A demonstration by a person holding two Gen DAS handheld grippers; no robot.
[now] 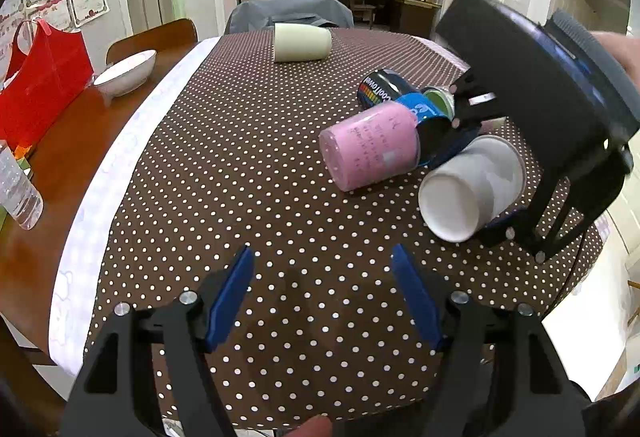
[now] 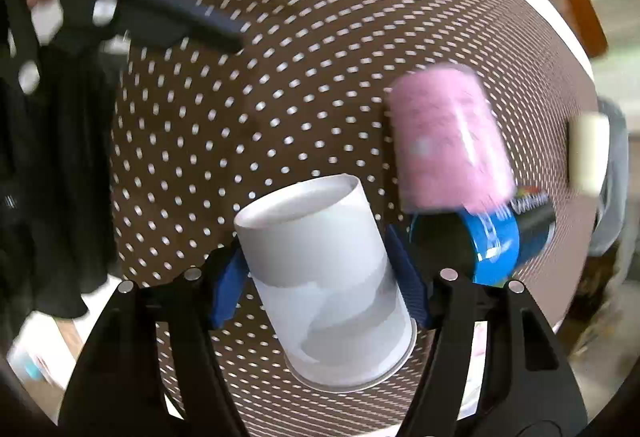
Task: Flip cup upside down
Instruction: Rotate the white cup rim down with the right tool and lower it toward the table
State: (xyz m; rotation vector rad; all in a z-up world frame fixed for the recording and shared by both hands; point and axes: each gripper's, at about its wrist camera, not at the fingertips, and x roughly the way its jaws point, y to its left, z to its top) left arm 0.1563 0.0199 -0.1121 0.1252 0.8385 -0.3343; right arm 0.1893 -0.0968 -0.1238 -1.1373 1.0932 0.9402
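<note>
My right gripper [image 2: 320, 269] is shut on a white paper cup [image 2: 324, 277] and holds it tilted above the dotted tablecloth [image 2: 240, 125]; its closed base points away from the camera. In the left wrist view the same cup [image 1: 472, 189] hangs at the right in the right gripper [image 1: 480, 173], its base toward me. My left gripper [image 1: 324, 297] is open and empty, low over the cloth [image 1: 240, 157] in front of the cups. The right wrist view is blurred by motion.
A pink cup [image 1: 372, 149], a blue-black cup [image 1: 416, 113] and a dark printed cup [image 1: 382, 87] lie on their sides together. A pale cup [image 1: 302, 42] lies at the far edge. A white bowl [image 1: 126, 71], a red bag [image 1: 44, 81] and a bottle [image 1: 18, 189] stand left.
</note>
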